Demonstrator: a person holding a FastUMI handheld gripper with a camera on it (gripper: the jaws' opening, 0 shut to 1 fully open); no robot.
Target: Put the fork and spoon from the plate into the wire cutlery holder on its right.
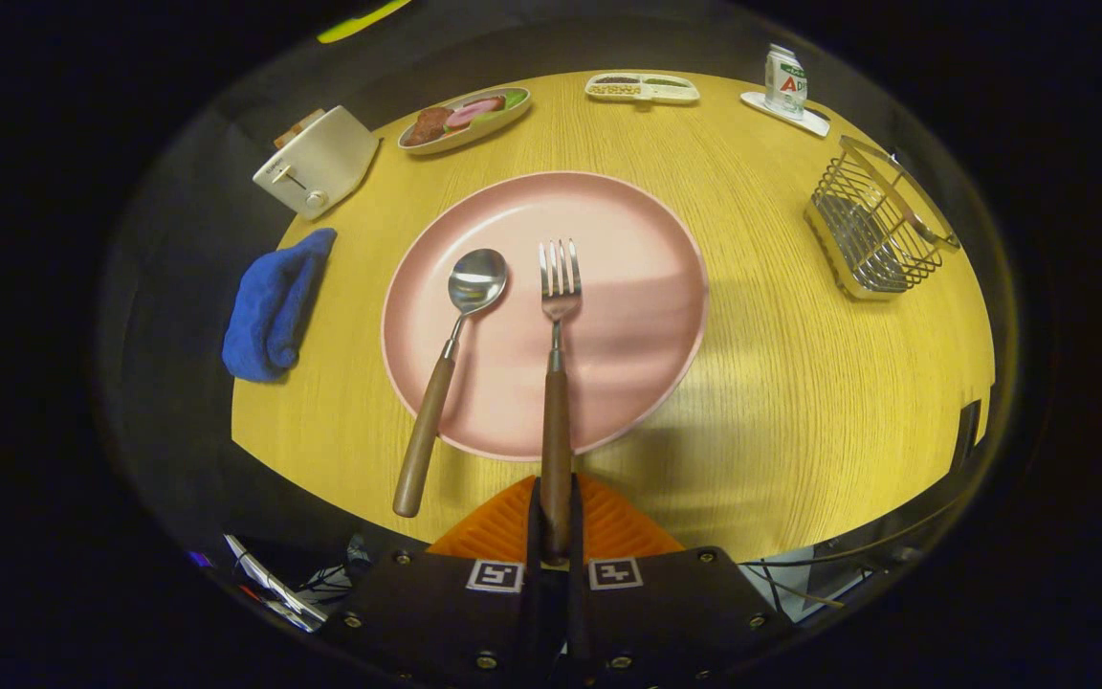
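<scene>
A pink plate [628, 287] lies in the middle of the round wooden table. The fork [557, 364], with metal tines and a wooden handle, points away from me over the plate; my gripper [555, 522] is shut on the end of its handle, both fingers pressing its sides. To the fork's left the spoon [446, 368] rests with its bowl on the plate and its wooden handle sticking out over the plate's rim onto the table. The wire cutlery holder [871, 230] stands at the table's right edge, well beyond the fingers and to their right.
A blue cloth [274, 306] lies left of the plate, a white toaster [317, 163] behind it. At the far side sit an oval dish of food [465, 120], a small divided tray [642, 88] and a can on a coaster [785, 84].
</scene>
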